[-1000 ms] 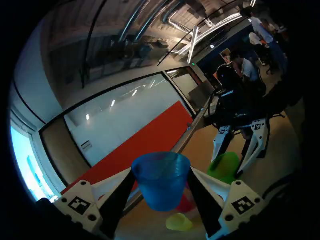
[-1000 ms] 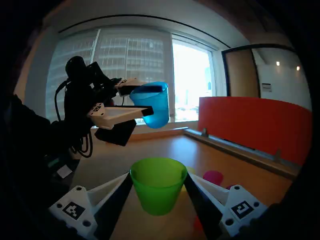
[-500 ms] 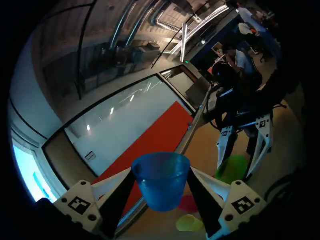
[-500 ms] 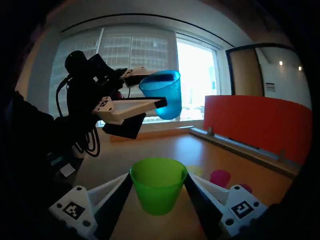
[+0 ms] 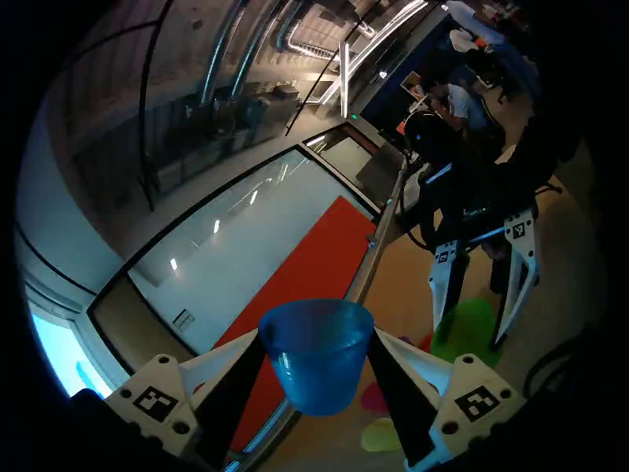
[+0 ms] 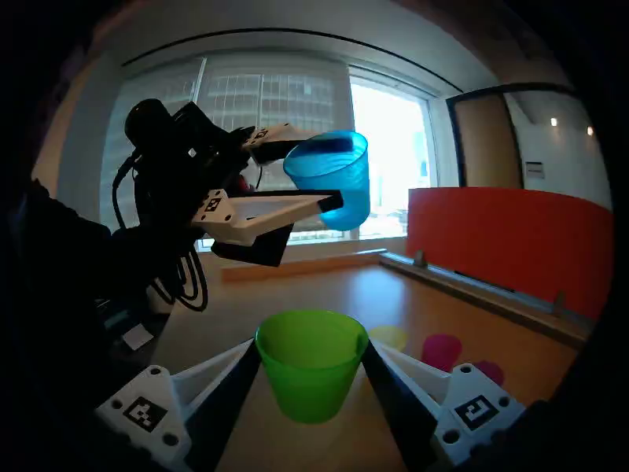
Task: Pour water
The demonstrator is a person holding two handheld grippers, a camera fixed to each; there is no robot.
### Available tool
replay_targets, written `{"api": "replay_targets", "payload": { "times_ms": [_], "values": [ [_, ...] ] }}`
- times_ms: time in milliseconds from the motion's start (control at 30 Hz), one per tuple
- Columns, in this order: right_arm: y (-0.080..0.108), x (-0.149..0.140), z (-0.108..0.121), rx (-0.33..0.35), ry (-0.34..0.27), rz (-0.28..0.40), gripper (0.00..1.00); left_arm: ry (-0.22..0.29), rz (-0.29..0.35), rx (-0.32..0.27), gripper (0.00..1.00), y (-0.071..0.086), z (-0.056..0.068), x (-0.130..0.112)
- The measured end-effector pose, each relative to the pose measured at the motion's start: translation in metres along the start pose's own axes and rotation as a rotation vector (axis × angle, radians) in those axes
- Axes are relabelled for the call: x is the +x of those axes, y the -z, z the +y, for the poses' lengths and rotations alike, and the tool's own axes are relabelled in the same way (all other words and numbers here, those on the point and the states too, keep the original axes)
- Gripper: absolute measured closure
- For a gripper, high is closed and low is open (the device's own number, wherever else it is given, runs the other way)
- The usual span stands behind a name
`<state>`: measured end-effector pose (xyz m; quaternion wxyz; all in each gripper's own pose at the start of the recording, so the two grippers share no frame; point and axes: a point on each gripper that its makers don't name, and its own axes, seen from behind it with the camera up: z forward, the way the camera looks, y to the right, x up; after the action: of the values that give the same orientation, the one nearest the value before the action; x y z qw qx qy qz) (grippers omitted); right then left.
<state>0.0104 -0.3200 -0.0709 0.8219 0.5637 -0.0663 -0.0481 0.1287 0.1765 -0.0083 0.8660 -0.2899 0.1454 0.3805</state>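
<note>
The left gripper [image 5: 316, 346] is clamped on the blue cup [image 5: 316, 370], a finger pressing each side. In the right gripper view that cup hangs tilted in the air, above and beyond the green cup [image 6: 312, 370]. The right gripper [image 6: 310, 346] is clamped on the green cup, upright, with the wooden tabletop [image 6: 409, 303] beneath
</note>
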Motion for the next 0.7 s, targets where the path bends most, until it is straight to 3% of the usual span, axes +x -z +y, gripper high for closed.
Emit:
{"api": "replay_targets", "payload": {
  "times_ms": [700],
  "values": [
    [-0.0035, -0.0018, -0.0029, 0.002, 0.003, 0.009, 0.09, -0.116, -0.015, 0.005, 0.14, -0.002, -0.0034, 0.0049]
  ]
}}
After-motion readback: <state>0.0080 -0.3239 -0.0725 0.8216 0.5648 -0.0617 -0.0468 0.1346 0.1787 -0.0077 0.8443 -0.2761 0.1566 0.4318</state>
